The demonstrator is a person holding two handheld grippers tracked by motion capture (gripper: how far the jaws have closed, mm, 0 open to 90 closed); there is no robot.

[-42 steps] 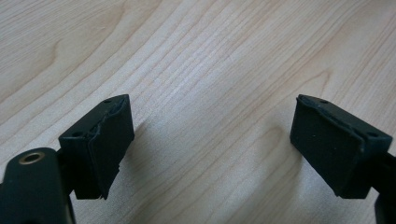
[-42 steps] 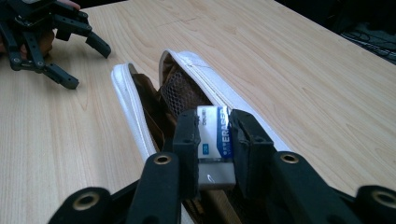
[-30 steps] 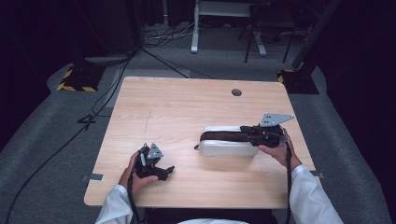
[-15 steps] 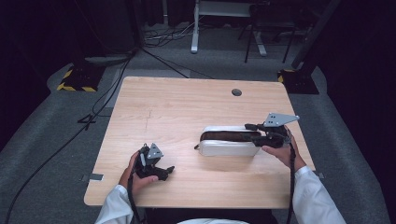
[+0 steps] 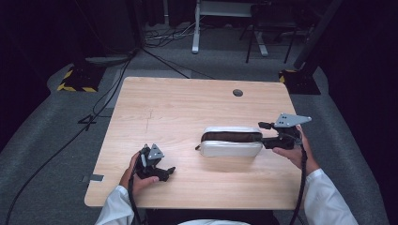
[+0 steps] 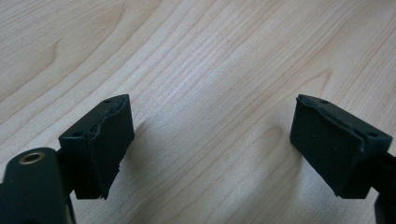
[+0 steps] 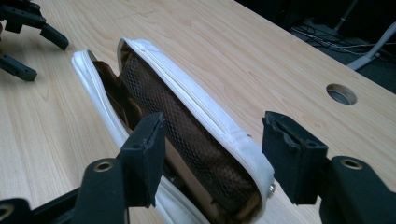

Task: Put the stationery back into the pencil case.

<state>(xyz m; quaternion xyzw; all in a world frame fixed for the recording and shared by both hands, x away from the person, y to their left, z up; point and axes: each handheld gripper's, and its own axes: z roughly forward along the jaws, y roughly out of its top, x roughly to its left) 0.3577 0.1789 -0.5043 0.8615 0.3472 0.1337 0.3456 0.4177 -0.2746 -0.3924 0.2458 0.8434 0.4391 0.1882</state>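
From the high view, a white pouch lies unzipped on the counter, the right tool at its end and the left tool well apart. The left gripper view shows spread jaws over bare wood. In the right gripper view the jaws, just opening, straddle the pouch's far rim untouched, revealing brown mesh lining.

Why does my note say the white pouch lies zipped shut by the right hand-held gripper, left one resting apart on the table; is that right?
Not quite: the white pouch lies open, its brown mesh lining exposed, as the right gripper view shows. It does lie by the right hand-held gripper, and the left hand-held gripper rests apart.
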